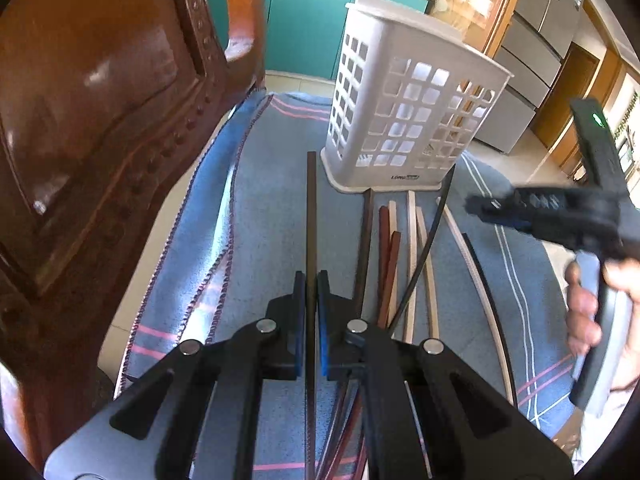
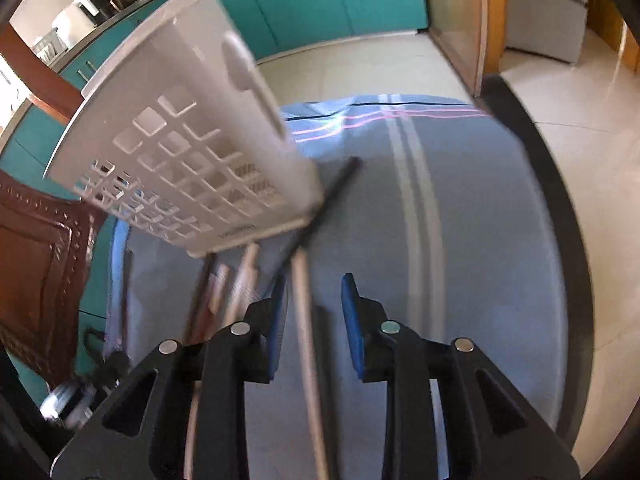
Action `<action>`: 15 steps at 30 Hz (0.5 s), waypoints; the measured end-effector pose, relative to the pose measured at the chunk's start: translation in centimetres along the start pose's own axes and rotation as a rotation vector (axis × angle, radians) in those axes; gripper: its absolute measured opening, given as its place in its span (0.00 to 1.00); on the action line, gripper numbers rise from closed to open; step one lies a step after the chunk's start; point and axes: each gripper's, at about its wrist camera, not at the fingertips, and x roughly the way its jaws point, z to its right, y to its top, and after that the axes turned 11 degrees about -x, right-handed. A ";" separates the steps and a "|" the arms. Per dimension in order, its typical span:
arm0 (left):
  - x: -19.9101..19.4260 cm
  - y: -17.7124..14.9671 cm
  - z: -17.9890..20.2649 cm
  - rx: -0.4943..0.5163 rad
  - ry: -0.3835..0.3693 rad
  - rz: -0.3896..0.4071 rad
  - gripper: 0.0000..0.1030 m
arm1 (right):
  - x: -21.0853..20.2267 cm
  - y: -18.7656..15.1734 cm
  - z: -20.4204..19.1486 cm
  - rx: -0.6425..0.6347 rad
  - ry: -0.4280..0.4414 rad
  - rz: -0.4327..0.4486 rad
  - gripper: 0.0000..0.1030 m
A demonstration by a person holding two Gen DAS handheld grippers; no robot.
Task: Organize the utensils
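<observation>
My left gripper (image 1: 311,280) is shut on a dark brown chopstick (image 1: 311,208) that points away toward a white slotted basket (image 1: 400,92) standing on the blue cloth. To its right, several chopsticks (image 1: 412,240) in pale wood, red-brown and black lie loose on the cloth. My right gripper (image 1: 492,208) hangs above their right side, held by a hand (image 1: 588,304). In the right wrist view, the right gripper (image 2: 314,292) is open over a pale chopstick (image 2: 306,320), and its pads do not touch it. A black chopstick (image 2: 332,196) lies crossed beyond, beside the basket (image 2: 192,140).
A carved brown wooden chair (image 1: 100,120) rises close on the left. The blue striped cloth (image 2: 460,240) covers a round table with a dark rim (image 2: 560,200). Teal cabinets (image 1: 308,12) and tiled floor lie beyond.
</observation>
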 end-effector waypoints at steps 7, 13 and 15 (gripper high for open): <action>1.3 -0.3 0.1 0.003 -0.012 -0.045 0.06 | 3.0 1.9 -0.9 -0.047 -0.109 0.000 0.27; 2.8 -0.6 0.2 -0.008 -0.053 -0.109 0.06 | 2.1 1.3 0.2 0.014 -0.015 -0.003 0.07; 3.1 -0.7 0.4 -0.002 -0.051 -0.114 0.06 | 1.4 0.6 0.7 0.037 0.041 -0.013 0.06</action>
